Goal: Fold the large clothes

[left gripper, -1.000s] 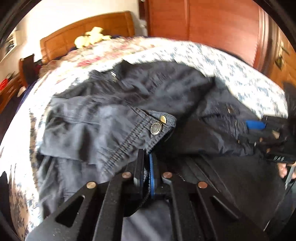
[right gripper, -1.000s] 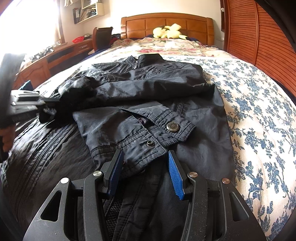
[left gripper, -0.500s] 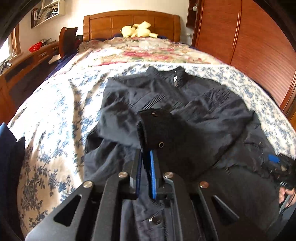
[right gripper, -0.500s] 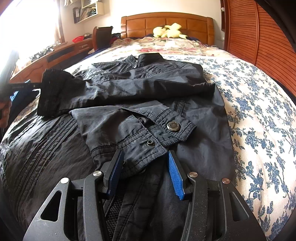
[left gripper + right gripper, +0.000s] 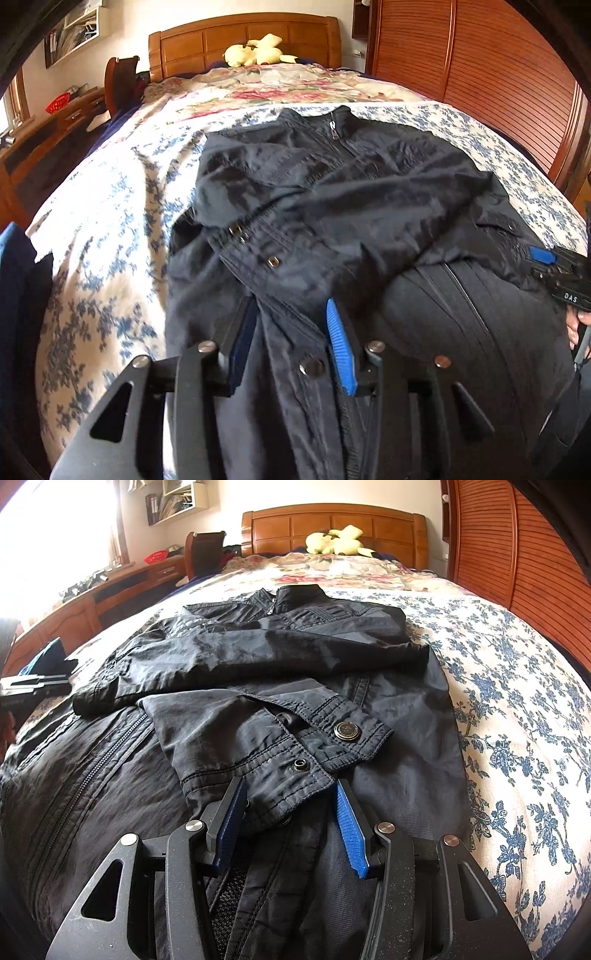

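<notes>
Now left gripper [image 5: 291, 343] opened, sleeve [image 5: 280, 254] released

Open bedspread [image 5: 517, 709] is left on both sides of the jacket [image 5: 258, 672] and beyond its collar up to the plush toy [image 5: 334, 541]; right side is bounded by wardrobe doors [image 5: 535, 561], left side by the desk [image 5: 92, 602] and chair [image 5: 203, 552]

Bed [image 5: 517, 709] with wooden headboard [image 5: 332, 524] at 12 o'clock, blue-floral cover. Dark jacket [image 5: 295, 657] flat at centre, collar toward 12, both sleeves folded across chest. Pink-floral quilt [image 5: 332, 572] beyond collar. Yellow plush toy [image 5: 334, 541] against headboard.
</notes>
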{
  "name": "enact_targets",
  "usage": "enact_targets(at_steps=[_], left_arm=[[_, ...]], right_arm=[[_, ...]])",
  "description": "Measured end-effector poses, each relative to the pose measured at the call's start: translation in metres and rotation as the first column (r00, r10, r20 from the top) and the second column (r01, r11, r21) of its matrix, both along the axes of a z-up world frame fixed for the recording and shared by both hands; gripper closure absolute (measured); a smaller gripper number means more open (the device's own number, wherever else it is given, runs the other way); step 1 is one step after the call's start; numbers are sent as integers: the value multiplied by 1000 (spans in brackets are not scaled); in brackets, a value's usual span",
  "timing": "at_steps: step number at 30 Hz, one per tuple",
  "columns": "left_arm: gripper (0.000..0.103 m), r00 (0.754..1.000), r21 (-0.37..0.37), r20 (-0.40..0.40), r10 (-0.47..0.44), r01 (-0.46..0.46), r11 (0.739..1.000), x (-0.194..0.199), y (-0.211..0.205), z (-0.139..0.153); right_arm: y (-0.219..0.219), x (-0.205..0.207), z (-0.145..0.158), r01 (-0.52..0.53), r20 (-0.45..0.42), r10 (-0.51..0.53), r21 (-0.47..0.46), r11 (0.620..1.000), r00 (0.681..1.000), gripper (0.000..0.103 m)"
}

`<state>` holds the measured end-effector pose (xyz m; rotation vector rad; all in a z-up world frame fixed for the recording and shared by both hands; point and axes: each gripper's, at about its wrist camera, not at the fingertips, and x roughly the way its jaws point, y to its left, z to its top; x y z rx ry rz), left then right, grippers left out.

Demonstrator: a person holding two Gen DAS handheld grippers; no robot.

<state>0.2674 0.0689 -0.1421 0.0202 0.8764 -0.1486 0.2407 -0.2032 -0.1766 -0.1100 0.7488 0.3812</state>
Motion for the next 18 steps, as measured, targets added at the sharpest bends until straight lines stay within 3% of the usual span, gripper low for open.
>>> enact_targets(at_steps=[10,12,14,18], left_arm=[[68,999,-46,-43,-12,10,999,13,-14,-20],[89,999,-58,-39,-20,18,998,15,-16,-20],[102,999,-60,-30,-30,28,998,14,-18,-18],[103,998,-47,27,-58,59,997,-3,-29,2]], right_arm=[[0,0,0,0,1,0,1,1000,1000,54],[0,0,0,0,1,0,1,1000,1000,54],[0,0,0,0,0,0,1,1000,1000,54],[0,0,0,0,0,0,1,1000,1000,53]])
